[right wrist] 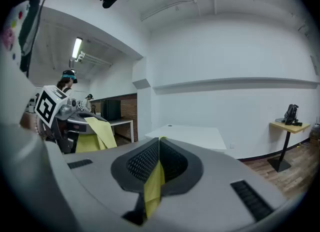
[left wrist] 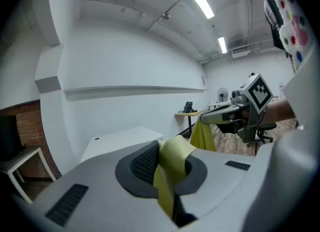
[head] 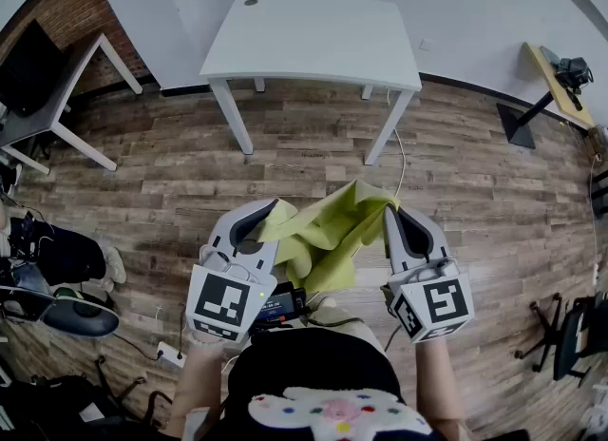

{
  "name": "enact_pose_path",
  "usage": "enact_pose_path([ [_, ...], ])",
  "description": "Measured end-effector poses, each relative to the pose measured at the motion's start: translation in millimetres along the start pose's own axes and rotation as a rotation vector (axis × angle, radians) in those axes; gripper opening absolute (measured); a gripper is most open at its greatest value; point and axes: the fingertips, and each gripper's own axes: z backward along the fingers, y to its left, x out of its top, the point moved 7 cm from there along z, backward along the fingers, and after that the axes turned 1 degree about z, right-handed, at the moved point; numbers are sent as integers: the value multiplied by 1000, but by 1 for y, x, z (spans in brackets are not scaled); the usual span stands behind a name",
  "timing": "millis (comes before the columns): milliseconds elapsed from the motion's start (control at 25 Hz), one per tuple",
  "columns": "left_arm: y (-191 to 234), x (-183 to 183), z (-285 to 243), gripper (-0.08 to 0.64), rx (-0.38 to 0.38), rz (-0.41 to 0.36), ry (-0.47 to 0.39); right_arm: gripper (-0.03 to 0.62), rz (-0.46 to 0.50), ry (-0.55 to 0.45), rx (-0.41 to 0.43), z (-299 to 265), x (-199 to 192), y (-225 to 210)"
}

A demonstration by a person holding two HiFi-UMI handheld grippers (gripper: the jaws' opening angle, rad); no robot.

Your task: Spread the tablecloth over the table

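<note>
A yellow-green tablecloth (head: 328, 230) hangs bunched between my two grippers, in front of my body and above the wooden floor. My left gripper (head: 274, 205) is shut on one edge of it; the cloth (left wrist: 170, 173) sticks out from between the pressed pads. My right gripper (head: 389, 207) is shut on another edge, where a strip of the cloth (right wrist: 154, 182) shows in the closed jaws. The white table (head: 313, 38) stands bare straight ahead, some way off across the floor. Both grippers point toward it, slightly downward.
A dark desk (head: 43, 87) with a monitor stands at the left by a brick wall. A small wooden stand (head: 553, 83) with a device is at the right. An office chair (head: 570, 335) sits lower right, and a person's legs and cables (head: 57, 268) are at the lower left.
</note>
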Motion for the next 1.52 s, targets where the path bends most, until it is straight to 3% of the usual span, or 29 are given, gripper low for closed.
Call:
enact_pose_path([
  [520,2,-3,-3,9,8,24,1,34,3,11,11,-3,0,0],
  [920,21,-2,-25,10,37,24,11,34,-52,-5,8,-25,0,-18],
  [1120,31,18,-41,10,44,-29,-19,34,-25,-61,-1,-46,21,-31],
  [1520,39,69,-60,10,86,-42,-123,34,37,-226,-1,-68,90,-70],
])
